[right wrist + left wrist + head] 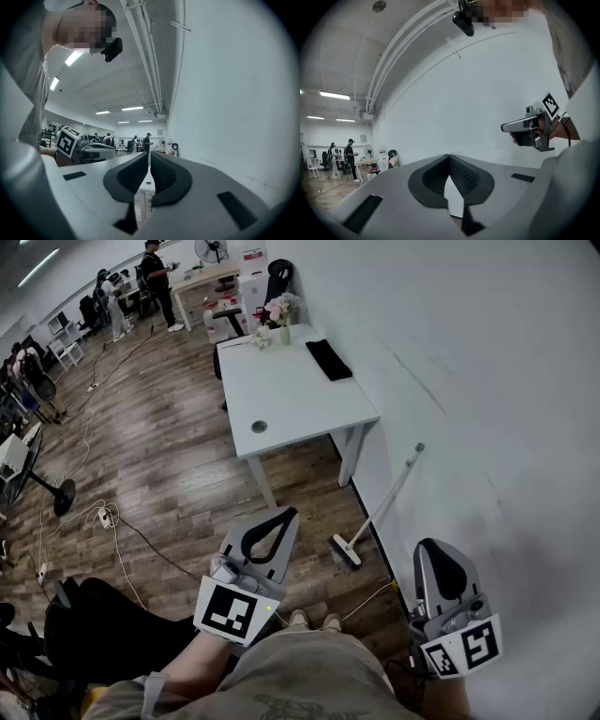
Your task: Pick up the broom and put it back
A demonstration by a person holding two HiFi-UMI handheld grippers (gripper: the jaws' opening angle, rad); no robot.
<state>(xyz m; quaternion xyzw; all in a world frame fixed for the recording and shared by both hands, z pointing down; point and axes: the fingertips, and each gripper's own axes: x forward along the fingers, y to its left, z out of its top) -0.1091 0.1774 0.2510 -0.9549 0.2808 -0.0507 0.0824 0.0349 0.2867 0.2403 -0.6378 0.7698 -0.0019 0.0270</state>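
Note:
The broom (380, 507) leans against the white wall to the right of the desk. Its long pale handle slopes up to the right, and its flat head rests on the wooden floor. My left gripper (289, 513) is held level over the floor, a little left of the broom head and apart from it, jaws shut with nothing between them (449, 157). My right gripper (433, 545) hovers close to the wall, right of the broom, also shut and empty (149, 153). Neither gripper view shows the broom.
A white desk (291, 399) stands against the wall just beyond the broom, with a flower vase (281, 310) and a black item (328, 359) on it. Cables and a power strip (105, 517) lie on the floor at left, near a fan base (61, 495). People stand far back.

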